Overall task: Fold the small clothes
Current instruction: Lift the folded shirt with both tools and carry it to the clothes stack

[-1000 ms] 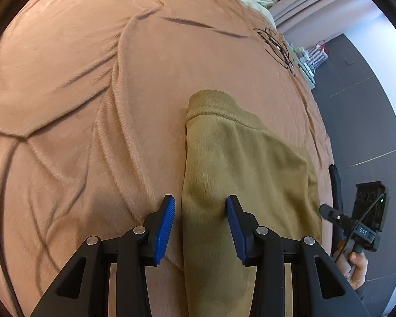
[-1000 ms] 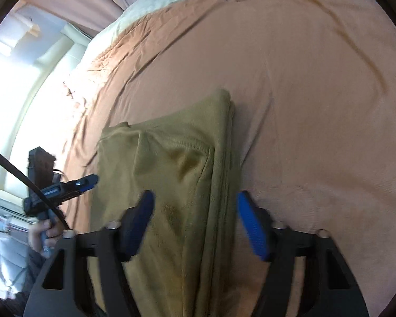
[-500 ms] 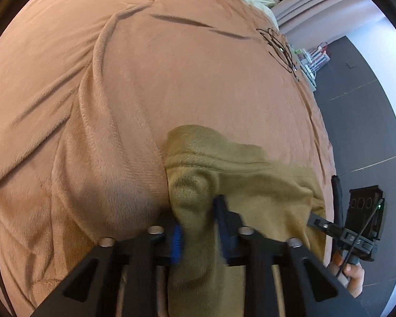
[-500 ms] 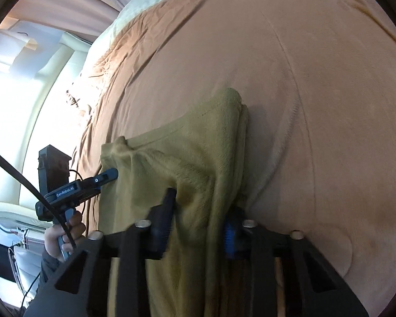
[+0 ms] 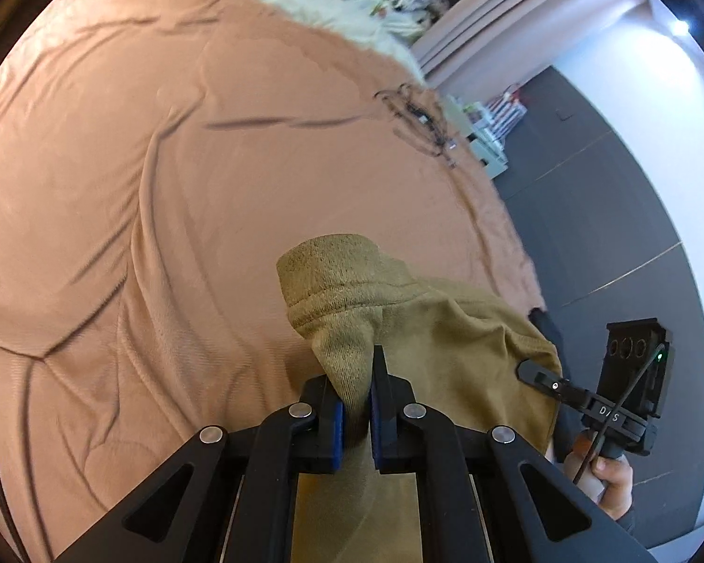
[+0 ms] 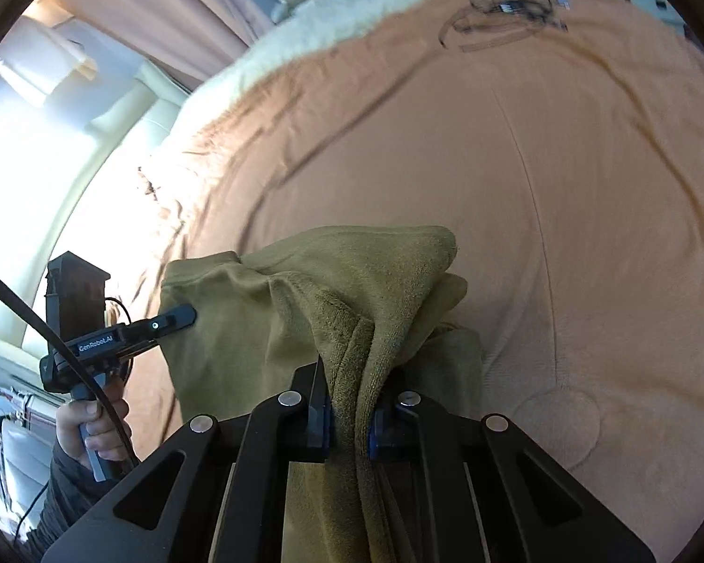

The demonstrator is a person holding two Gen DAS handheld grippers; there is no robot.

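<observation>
A bed (image 5: pixel 173 178) under a rumpled tan blanket (image 6: pixel 563 216) fills most of both views, with white bedding (image 5: pixel 333 9) along its far edge near 12 o'clock. A tangle of thin dark cable (image 5: pixel 422 117) lies on the blanket toward 1 o'clock in the left wrist view.

The olive-green garment (image 5: pixel 450 342) sits at the near edge of the bed, around 5 o'clock in the left wrist view and 7 o'clock in the right, bunched and pulled up into peaks where it is gripped.

The left hand-held gripper (image 5: pixel 355 415) is pressed together, pinching a ribbed edge of the garment between its blue pads (image 5: pixel 337 436). The right hand-held gripper (image 6: pixel 352 422) is likewise clamped on a thick fold of the same garment (image 6: pixel 305 309). A hand (image 5: pixel 610 483) grips the right tool's handle at 4 o'clock.
</observation>
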